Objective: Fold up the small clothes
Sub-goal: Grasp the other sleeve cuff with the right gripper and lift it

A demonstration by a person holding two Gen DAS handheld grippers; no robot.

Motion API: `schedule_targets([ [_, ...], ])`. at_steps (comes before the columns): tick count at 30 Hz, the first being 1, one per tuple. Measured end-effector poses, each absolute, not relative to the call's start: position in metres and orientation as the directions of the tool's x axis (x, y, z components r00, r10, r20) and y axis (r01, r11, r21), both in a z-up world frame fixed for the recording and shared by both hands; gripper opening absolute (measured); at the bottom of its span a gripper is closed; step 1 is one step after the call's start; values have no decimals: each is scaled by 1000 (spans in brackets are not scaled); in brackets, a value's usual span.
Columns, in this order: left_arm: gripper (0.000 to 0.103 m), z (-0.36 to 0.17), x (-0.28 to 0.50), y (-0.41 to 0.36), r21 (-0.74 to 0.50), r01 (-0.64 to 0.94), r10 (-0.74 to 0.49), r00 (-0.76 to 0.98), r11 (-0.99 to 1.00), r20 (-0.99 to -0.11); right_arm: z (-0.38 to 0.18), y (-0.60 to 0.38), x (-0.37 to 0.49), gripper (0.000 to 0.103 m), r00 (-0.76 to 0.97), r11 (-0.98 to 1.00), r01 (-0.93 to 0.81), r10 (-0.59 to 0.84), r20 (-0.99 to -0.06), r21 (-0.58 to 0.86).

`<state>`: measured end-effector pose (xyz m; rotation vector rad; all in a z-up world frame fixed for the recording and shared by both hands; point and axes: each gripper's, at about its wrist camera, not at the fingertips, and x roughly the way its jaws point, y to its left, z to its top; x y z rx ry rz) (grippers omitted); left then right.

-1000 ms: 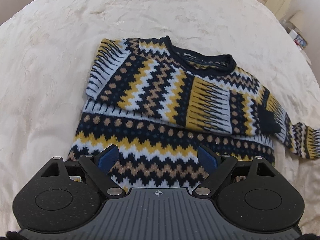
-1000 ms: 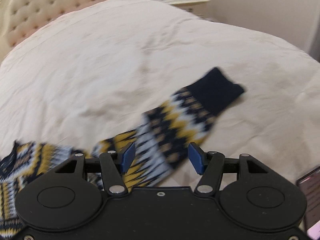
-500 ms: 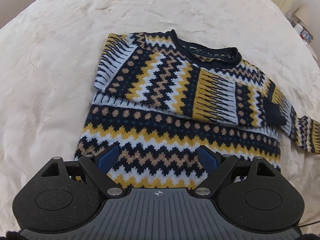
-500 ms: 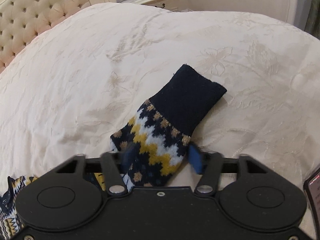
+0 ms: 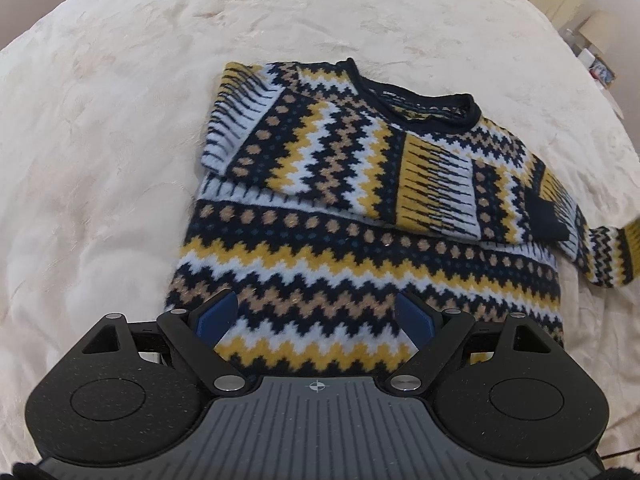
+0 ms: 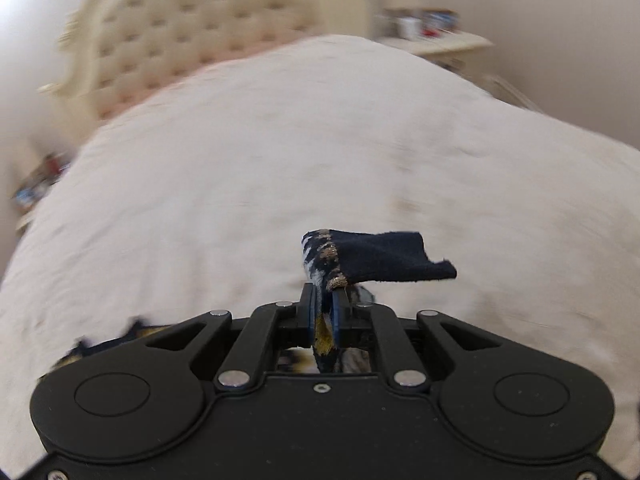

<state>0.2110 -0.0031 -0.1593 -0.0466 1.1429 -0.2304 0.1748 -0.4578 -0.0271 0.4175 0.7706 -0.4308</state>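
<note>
A small knitted sweater (image 5: 360, 208) in navy, yellow, white and tan zigzags lies on the cream bedspread (image 5: 100, 160). Its left sleeve is folded across the chest. Its right sleeve (image 5: 604, 256) trails off to the right edge. My left gripper (image 5: 316, 316) hovers open over the sweater's hem, with nothing between its blue pads. In the right wrist view my right gripper (image 6: 323, 300) is shut on the sleeve end, and the navy cuff (image 6: 384, 256) sticks out above the fingers, lifted off the bed.
A tufted cream headboard (image 6: 192, 36) stands beyond the bed, with a nightstand (image 6: 436, 36) holding small items to its right. More clutter sits at the bed's left side (image 6: 36, 188). The bedspread spreads wide around the sweater.
My right gripper closed on the sleeve near its cuff and lifted it off the bed, swinging its view toward the headboard. The left gripper stayed open above the hem.
</note>
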Motion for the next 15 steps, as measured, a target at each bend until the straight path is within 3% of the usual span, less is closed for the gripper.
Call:
schedule_targets([
  [7,86,-161,204,39,-169,113,-200,398,979,-895,-24,-350,222,14,694,928,300,-55,-717,220],
  [15,86,-163,202,77,-162,76,-179,402,984,-898,-79,-248,255,15,629,963,148,83,-773,224],
])
